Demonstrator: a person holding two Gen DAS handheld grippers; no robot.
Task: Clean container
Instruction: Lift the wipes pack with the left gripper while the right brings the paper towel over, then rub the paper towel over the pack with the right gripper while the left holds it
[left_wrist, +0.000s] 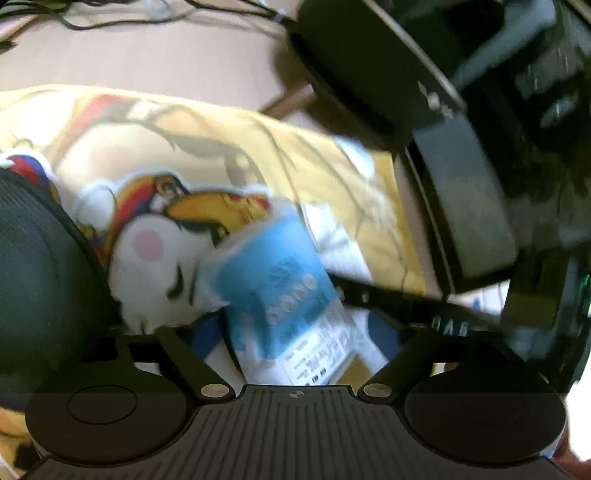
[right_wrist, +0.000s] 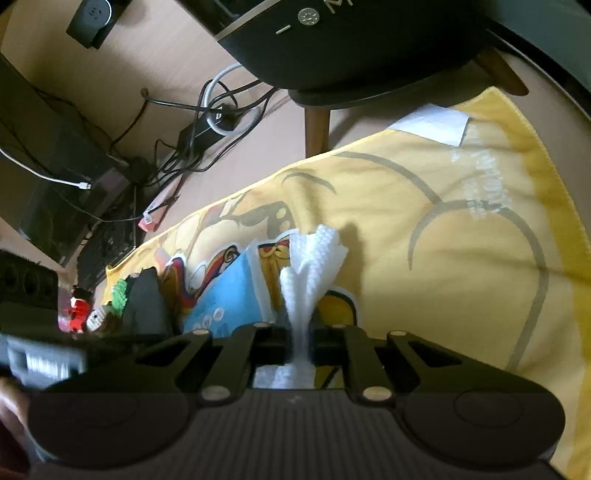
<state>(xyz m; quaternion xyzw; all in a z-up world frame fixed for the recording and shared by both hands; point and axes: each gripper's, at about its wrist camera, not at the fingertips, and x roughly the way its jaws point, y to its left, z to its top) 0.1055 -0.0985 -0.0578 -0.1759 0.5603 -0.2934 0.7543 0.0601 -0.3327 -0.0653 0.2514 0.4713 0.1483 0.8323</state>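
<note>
- Left wrist view was motion-blurred; the left gripper (left_wrist: 295, 332) stood spread wide over the blue tissue pack (left_wrist: 280, 280), grasping nothing.
- No container was identifiable.
- Right gripper (right_wrist: 300, 345) pinched a white tissue (right_wrist: 314, 258), its length running straight ahead, over the yellow cloth (right_wrist: 461, 258).

Ahead of my right gripper (right_wrist: 300, 345), which is pinching a white tissue (right_wrist: 314, 258), the yellow cloth (right_wrist: 461, 240) is lying flat and open to the front and right. To its left, the blue packet (right_wrist: 229, 291) and a dark object (right_wrist: 146, 299) are crowding the way. Farther ahead, a wooden leg (right_wrist: 317, 127) and tangled cables (right_wrist: 192, 122) are blocking passage. The blue packet is sitting just ahead of my left gripper (left_wrist: 295, 332), and the other black rig (left_wrist: 461, 206) is looming to its right.
</note>
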